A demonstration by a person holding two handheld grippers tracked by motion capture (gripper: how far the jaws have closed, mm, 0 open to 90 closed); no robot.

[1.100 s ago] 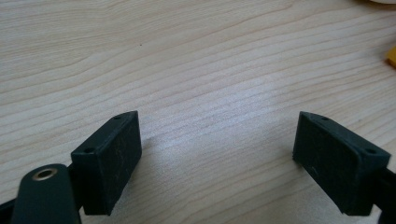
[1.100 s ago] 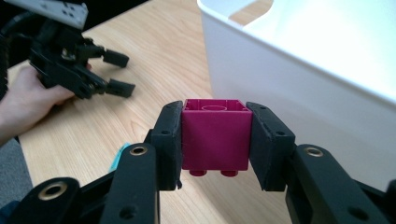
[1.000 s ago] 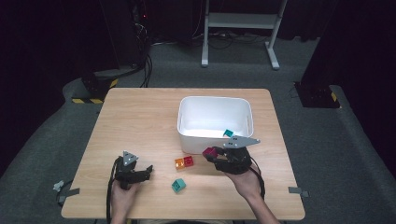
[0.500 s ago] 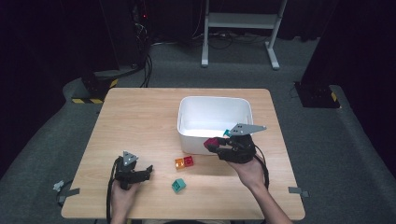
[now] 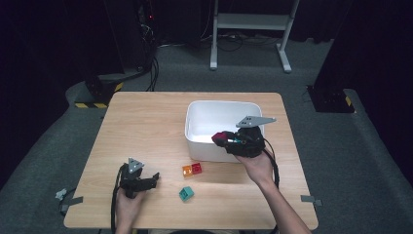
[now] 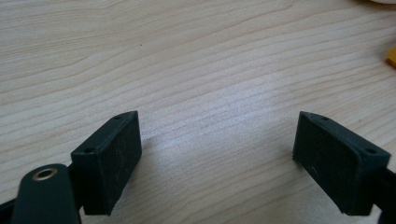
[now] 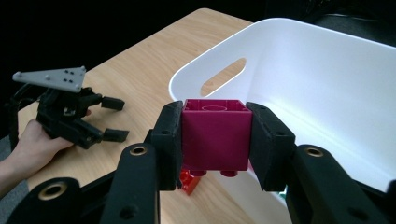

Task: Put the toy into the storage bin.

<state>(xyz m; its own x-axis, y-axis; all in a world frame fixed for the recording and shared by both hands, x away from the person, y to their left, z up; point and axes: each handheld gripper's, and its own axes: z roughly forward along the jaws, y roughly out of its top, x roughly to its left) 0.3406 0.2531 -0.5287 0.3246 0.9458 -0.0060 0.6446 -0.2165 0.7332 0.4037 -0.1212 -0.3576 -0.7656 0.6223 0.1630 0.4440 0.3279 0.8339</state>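
My right gripper is shut on a magenta brick, held upside down over the near wall of the white bin. My left gripper rests low on the wooden table at the front left, jaws open with bare wood between them; it also appears far off in the right gripper view. An orange brick, a red brick and a teal brick lie on the table in front of the bin.
The table's front edge runs just behind both hands. A small orange corner shows at the right edge of the left gripper view. Dark floor with cables and a white stand lies beyond the table.
My right gripper has risen with the magenta brick and moved away from the loose bricks to the bin's near wall. The left gripper has stayed put.
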